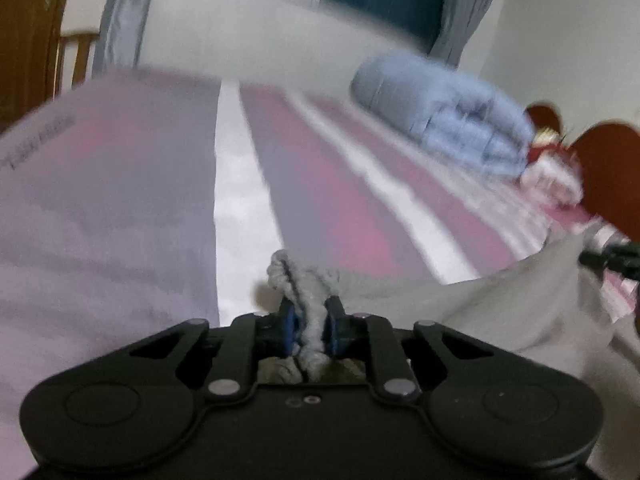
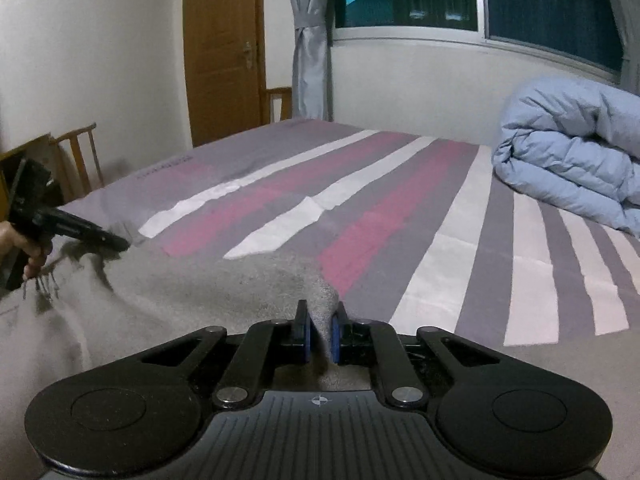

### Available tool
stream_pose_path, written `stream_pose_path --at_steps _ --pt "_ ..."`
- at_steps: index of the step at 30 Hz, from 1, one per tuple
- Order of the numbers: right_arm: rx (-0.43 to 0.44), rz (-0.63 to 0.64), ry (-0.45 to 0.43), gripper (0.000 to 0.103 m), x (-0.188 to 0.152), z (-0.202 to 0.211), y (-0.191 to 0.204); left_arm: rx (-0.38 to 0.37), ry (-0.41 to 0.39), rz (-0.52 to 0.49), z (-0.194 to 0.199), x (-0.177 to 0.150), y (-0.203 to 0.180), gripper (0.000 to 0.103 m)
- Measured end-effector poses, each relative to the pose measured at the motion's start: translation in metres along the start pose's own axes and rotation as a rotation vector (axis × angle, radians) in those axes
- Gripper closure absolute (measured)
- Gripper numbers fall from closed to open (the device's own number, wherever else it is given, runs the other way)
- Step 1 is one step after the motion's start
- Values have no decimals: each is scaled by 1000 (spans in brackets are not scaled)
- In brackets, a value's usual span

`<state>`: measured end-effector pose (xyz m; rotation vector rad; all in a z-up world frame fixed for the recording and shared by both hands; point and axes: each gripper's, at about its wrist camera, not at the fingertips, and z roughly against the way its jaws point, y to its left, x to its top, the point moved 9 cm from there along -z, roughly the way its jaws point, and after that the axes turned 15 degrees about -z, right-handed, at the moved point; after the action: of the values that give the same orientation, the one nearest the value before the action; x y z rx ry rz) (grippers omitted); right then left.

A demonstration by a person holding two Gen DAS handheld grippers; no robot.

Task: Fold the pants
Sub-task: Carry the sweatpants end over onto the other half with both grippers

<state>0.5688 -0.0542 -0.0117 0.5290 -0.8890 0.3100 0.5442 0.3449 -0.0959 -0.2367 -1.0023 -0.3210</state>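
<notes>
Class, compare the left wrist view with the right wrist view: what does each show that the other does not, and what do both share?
Only the left wrist view: the left tool shut on a bunched edge of the grey pants, a red headboard and a red and white item beside it.

Only the right wrist view: the right tool shut on a pants fold, a wooden door, and the person's hand holding the other tool.

Both: the pants, the striped bed sheet, the blue duvet, the curtain and the window.
</notes>
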Motion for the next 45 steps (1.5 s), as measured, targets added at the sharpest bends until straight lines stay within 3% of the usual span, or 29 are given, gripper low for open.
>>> stream_pose_path --at_steps 4,10,12,15,16,17,19,22,25,30,34,41,45 --pt "-4 35 -53 93 -5 35 19 -25 -178 39 54 9 -16 103" --pt "-3 78 -113 93 -36 94 51 -34 -282 79 123 -11 -45 103" --pt "-5 80 -102 93 -54 107 59 -25 -269 93 138 -26 -53 102" --pt "-17 94 -67 92 -89 118 67 14 -190 112 148 -60 -63 97" --pt "-32 105 -55 86 -101 121 68 43 -156 117 153 -73 -66 87" --pt "-54 109 -48 70 -112 125 69 69 -130 132 157 -83 -67 86" --pt "-76 83 -41 56 -128 135 67 111 -83 176 167 -100 -68 84" --pt "-70 -30 -42 56 -140 159 61 160 -40 250 186 -119 -71 86" --pt "-60 -131 -58 56 -144 180 57 176 -64 355 211 -133 -80 86" --pt "-44 -299 -77 56 -136 195 57 102 -144 529 226 -135 -89 86" --pt "-33 -439 -81 56 -130 186 63 30 -164 596 212 -129 -97 86" --pt "-3 -710 -28 56 -123 147 57 4 -129 674 187 -127 -87 82" --pt "15 -933 14 56 -121 129 38 -6 -109 703 187 -128 -83 82"
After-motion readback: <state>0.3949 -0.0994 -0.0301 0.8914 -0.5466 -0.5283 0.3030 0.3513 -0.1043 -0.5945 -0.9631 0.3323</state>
